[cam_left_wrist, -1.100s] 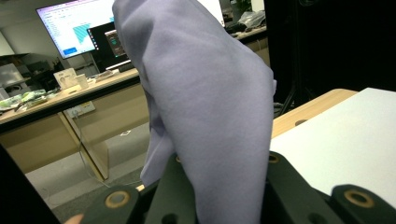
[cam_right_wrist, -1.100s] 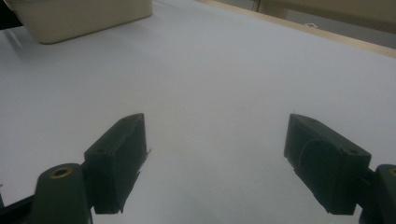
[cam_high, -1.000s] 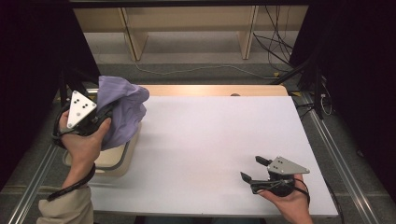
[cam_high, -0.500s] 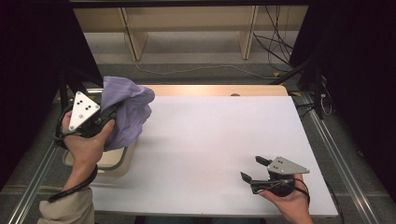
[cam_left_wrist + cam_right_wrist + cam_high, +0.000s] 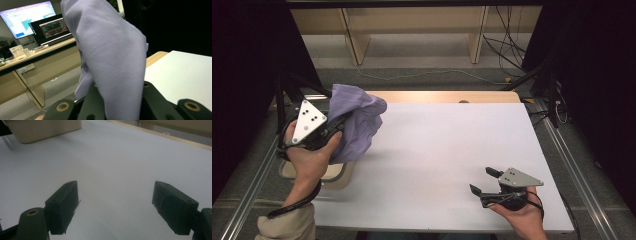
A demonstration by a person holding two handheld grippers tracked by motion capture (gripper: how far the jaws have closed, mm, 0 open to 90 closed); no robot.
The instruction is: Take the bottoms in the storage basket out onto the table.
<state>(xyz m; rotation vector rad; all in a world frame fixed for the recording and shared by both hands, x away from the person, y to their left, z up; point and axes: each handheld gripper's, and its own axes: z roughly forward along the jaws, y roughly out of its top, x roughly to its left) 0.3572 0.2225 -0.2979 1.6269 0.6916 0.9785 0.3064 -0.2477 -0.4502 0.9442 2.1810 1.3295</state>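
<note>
A crumpled lilac cloth (image 5: 358, 120) hangs lifted above the table's left edge, with my left gripper (image 5: 339, 125) shut on it. In the left gripper view the cloth (image 5: 112, 50) rises from between the two black jaws of the left gripper (image 5: 120, 101) and drapes over them. My right gripper (image 5: 483, 180) rests low at the near right of the white table (image 5: 452, 140), held by a hand. Its jaws stand wide apart, and the right gripper (image 5: 115, 202) has only bare tabletop between them.
A beige bin (image 5: 337, 175) sits at the table's left edge, just below the held cloth; its corner, the bin (image 5: 45, 130), is at the top left of the right gripper view. Wooden shelving and cables lie beyond the far edge.
My left hand has drifted slightly to the right with the cloth, whose folds have shifted. The right gripper has stayed where it was.
</note>
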